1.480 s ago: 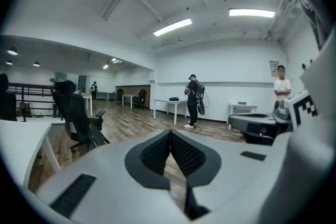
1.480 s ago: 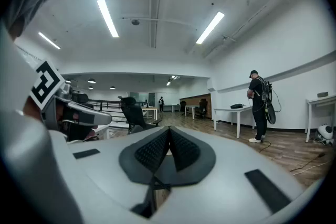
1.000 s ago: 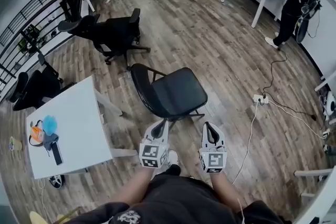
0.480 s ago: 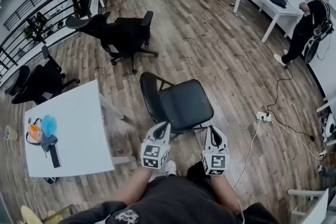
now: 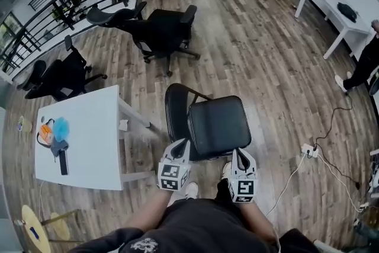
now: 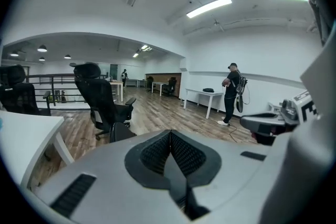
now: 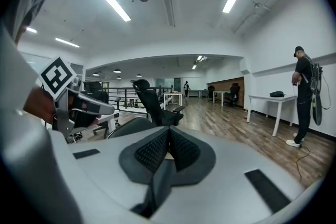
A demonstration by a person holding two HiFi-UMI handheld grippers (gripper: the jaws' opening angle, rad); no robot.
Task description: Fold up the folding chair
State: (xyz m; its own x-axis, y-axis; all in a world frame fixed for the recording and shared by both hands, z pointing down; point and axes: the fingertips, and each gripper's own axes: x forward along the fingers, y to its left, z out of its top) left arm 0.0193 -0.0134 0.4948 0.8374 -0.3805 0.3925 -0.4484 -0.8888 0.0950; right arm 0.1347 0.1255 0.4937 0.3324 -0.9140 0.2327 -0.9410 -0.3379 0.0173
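Both tongs were clenched on nothing: the left tongs (image 5: 182, 145) and right tongs (image 5: 240, 157) had their pads pressed flat together in their own views, with no object between them. The folding chair (image 5: 218, 125) stood open on the wood floor (image 5: 266, 68) straight ahead of both, seat level and backrest (image 5: 174, 109) upright at the seat's left side in head view. So it was side-on to me, with its back-to-front line running across, left to right. Both tips sat at the seat's near edge, left by the backrest corner, right by the front corner; I couldn't resolve contact from head view. Neither was clearly nearer overall. The chair lay just beyond and below the tips. My read: fold not started. The tongs need opening first, left suited to the backrest, right to the seat's front edge. A white bench (image 5: 77, 139) stood to the chair's left.
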